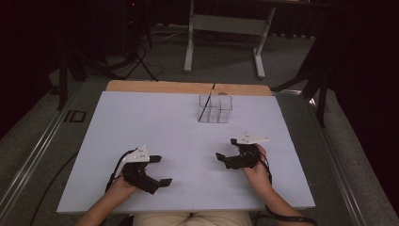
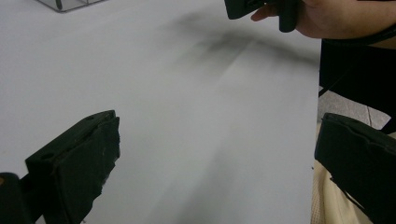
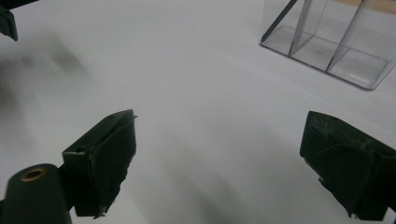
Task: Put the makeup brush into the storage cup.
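The clear plastic organizer is the only thing near my tongs, so I treat it as the work. It stands ahead of both tongs toward the far edge of the white table, nearer to my right gripper than to my left gripper, and well apart from either. In the right gripper view it sits up and to the right of the jaws, with thin upright dividers splitting it into open compartments. A thin dark stick leans in it, slanting up past the rim; I cannot tell what it is.

I judge the organizer light, stiff and slippery, probably brittle at the thin walls, and likely to slide on the smooth sheet if I push it. I would pinch one outer wall near a corner, where a divider stiffens it, and squeeze gently. The stick looks light and easy to knock over.

Both tongs are released, jaws spread wide with nothing between them; each hovers just above the table, in front of me.

I can read no brand, label or writing on the organizer or the tongs. A mark on the floor left of the table is too small to make out.
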Demonstrator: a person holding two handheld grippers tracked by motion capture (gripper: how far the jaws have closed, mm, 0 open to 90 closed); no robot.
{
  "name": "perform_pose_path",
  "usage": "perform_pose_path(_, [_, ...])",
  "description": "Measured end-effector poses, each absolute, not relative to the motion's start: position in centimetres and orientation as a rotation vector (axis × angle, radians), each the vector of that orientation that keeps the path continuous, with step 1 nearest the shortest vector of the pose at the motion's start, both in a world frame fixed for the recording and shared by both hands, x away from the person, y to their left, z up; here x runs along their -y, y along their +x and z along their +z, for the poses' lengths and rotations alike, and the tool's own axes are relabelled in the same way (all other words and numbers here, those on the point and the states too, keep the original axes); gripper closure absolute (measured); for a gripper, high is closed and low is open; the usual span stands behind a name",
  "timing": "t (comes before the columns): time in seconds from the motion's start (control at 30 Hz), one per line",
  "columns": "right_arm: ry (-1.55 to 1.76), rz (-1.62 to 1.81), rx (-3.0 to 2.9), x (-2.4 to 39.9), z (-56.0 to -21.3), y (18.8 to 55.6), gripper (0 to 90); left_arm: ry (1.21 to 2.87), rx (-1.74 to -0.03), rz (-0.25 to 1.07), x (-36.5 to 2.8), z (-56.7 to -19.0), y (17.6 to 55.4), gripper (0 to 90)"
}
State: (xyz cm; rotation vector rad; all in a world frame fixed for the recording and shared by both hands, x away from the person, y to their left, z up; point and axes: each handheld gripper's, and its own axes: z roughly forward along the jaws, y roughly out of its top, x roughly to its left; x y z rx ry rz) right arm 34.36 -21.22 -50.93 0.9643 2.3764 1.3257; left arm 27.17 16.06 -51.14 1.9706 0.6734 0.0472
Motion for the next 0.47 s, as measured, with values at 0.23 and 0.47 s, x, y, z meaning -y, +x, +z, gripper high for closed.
perform_pose_path(0.23, [0.959,1.329,-2.37,21.66,-50.87,34.55,10.7,1.962,-0.676,0.053,-16.12,-51.09,27.07,1.0])
perform_pose_path(0.47, [0.985,1.338,-2.354,22.15,-50.74,34.8,10.7,1.958,-0.677,0.063,-16.22,-51.02,27.09,1.0])
